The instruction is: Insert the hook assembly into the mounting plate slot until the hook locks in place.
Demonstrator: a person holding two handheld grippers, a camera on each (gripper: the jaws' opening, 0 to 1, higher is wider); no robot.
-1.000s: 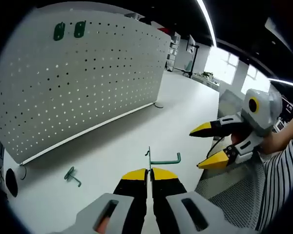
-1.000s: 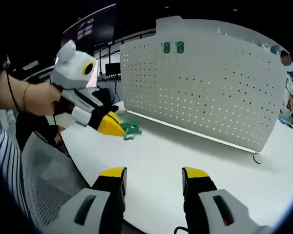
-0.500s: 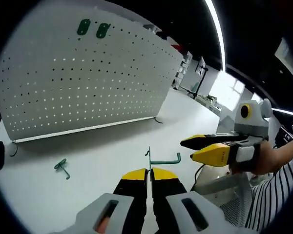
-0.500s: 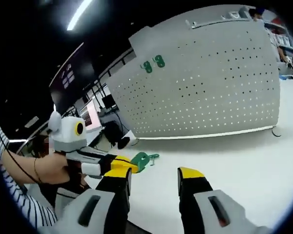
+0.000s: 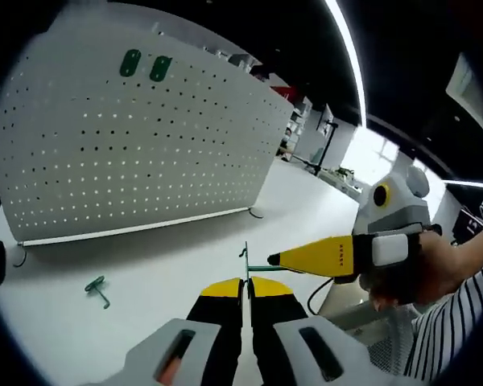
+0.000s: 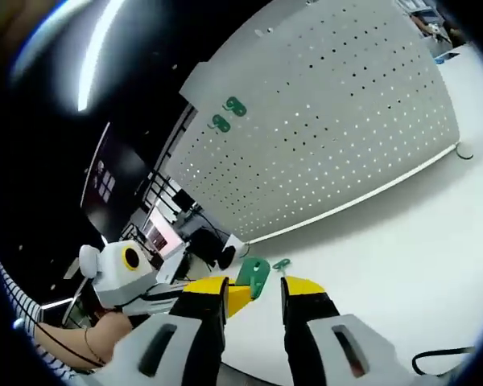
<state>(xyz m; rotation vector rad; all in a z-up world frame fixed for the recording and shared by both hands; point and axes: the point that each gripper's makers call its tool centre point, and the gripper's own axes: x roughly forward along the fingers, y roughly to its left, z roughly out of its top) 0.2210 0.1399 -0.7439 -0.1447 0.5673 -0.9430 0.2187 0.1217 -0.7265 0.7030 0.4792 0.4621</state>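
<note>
I see the left gripper [image 5: 246,281] clamped on one thin green wire hook [image 5: 262,264], right gripper [image 6: 253,285] part-open and empty, below the perforated white pegboard [image 5: 137,153] bearing two green oval plates [image 5: 144,65].

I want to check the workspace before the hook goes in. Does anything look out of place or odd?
One thing: a small green hook lies loose on the white table, apart from the pegboard. The left tongs hold the hook assembly.

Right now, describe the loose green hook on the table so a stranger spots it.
Find the white pegboard on the white table. Before its base a small green hook lies loose; the other hook is clamped in the left gripper.
</note>
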